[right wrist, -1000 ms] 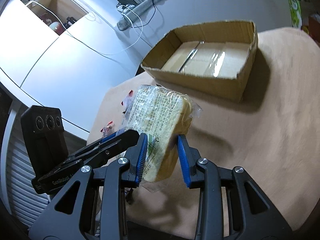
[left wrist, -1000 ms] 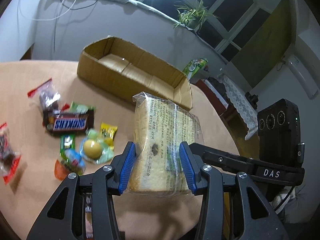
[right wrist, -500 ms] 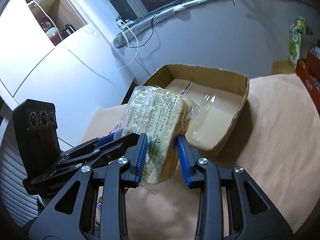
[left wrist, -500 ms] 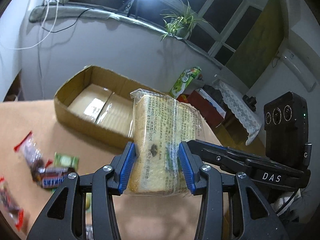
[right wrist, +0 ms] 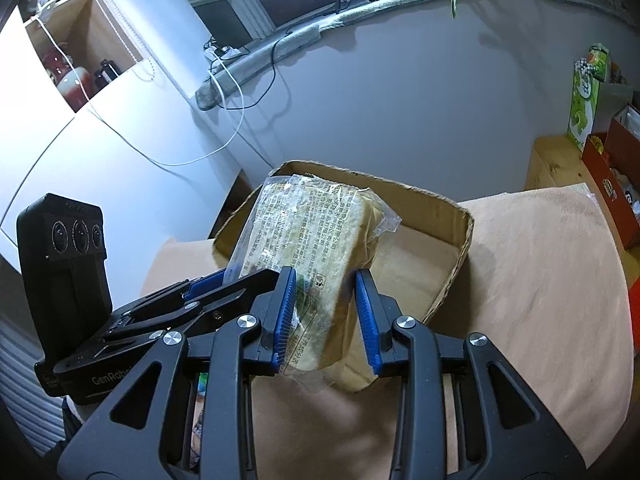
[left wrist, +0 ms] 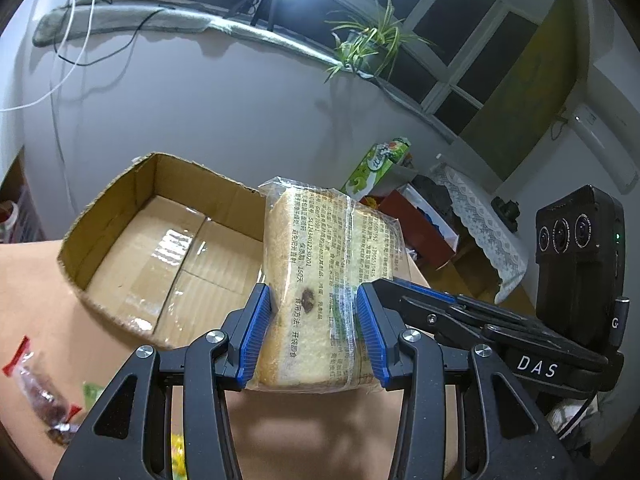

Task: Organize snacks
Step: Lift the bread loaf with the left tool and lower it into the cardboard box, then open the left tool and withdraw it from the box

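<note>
Two claws grip one wrapped loaf of bread [left wrist: 320,280] between them, each clamped on it from its own side. The left claw [left wrist: 316,336] has its blue pads [left wrist: 252,336] pressed into the near end of the loaf, the clear printed wrapper creased where they bite. The right claw [right wrist: 326,316] is likewise clamped on the loaf [right wrist: 308,240], its pads squeezing a narrower edge of the bread, with loose wrapper sticking out below and to the right. In the left wrist view the right claw's black body comes in from the right and meets the loaf beside the left claw's right finger; in the right wrist view the left claw's body reaches in from the left the same way.

The loaf hangs in the air, clear of the counter [right wrist: 540,280], which is covered in a peach-coloured cloth. It sits in front of, and partly over, an open cardboard box [left wrist: 132,240] whose taped bottom is bare. In the right wrist view the loaf covers much of the box [right wrist: 452,240].

At the lower left of the left wrist view, a red-ended snack packet [left wrist: 36,392] lies on the counter well apart from the box, with a scrap of green wrapper [left wrist: 92,394] just beside it. A green carton [left wrist: 372,168] stands beyond the counter near the wall.
</note>
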A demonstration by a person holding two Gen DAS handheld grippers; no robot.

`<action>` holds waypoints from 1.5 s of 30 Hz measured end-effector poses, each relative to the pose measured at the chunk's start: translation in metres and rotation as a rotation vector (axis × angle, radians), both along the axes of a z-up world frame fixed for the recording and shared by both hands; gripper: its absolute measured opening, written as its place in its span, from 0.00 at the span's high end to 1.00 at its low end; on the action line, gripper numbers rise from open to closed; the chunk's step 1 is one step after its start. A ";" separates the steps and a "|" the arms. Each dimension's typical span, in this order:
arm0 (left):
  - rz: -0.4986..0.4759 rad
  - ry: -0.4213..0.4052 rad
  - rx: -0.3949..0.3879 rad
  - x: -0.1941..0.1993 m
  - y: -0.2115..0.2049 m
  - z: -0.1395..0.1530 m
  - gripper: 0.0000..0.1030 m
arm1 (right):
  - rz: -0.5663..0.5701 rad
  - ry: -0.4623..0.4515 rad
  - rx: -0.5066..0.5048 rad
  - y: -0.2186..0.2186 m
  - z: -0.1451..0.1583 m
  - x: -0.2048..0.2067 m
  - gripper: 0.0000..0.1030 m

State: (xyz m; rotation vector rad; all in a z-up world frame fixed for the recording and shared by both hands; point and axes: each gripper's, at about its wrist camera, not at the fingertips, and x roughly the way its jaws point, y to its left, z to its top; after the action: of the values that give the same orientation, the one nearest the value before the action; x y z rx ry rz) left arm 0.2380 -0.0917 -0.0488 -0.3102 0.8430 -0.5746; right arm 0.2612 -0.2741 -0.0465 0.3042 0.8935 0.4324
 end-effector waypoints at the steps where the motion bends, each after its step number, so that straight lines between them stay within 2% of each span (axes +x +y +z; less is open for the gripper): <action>1: 0.000 0.007 -0.002 0.003 -0.002 -0.002 0.59 | 0.000 0.004 -0.001 -0.001 -0.002 0.002 0.68; 13: -0.025 0.048 0.044 0.018 -0.021 -0.015 0.59 | -0.016 0.063 -0.004 -0.015 -0.026 0.022 0.68; 18: -0.035 0.065 0.060 0.020 -0.023 -0.019 0.59 | -0.030 0.051 -0.034 -0.013 -0.028 0.022 0.68; 22: -0.024 0.051 0.099 0.018 -0.024 -0.016 0.59 | -0.044 0.035 -0.063 -0.012 -0.026 0.019 0.68; 29: -0.021 0.021 0.106 0.010 -0.021 -0.007 0.59 | -0.047 0.009 -0.084 -0.011 -0.017 0.009 0.68; 40: 0.001 -0.018 0.088 -0.017 -0.004 0.013 0.59 | -0.016 -0.035 -0.100 0.001 -0.002 -0.022 0.68; 45: 0.020 -0.049 0.080 -0.039 0.014 0.024 0.59 | 0.010 -0.067 -0.156 0.014 0.000 -0.043 0.68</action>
State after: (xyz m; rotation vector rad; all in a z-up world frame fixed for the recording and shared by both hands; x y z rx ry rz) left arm 0.1990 -0.0781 -0.0246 -0.2306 0.8125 -0.5263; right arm 0.2179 -0.2599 -0.0466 0.1414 0.8586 0.3771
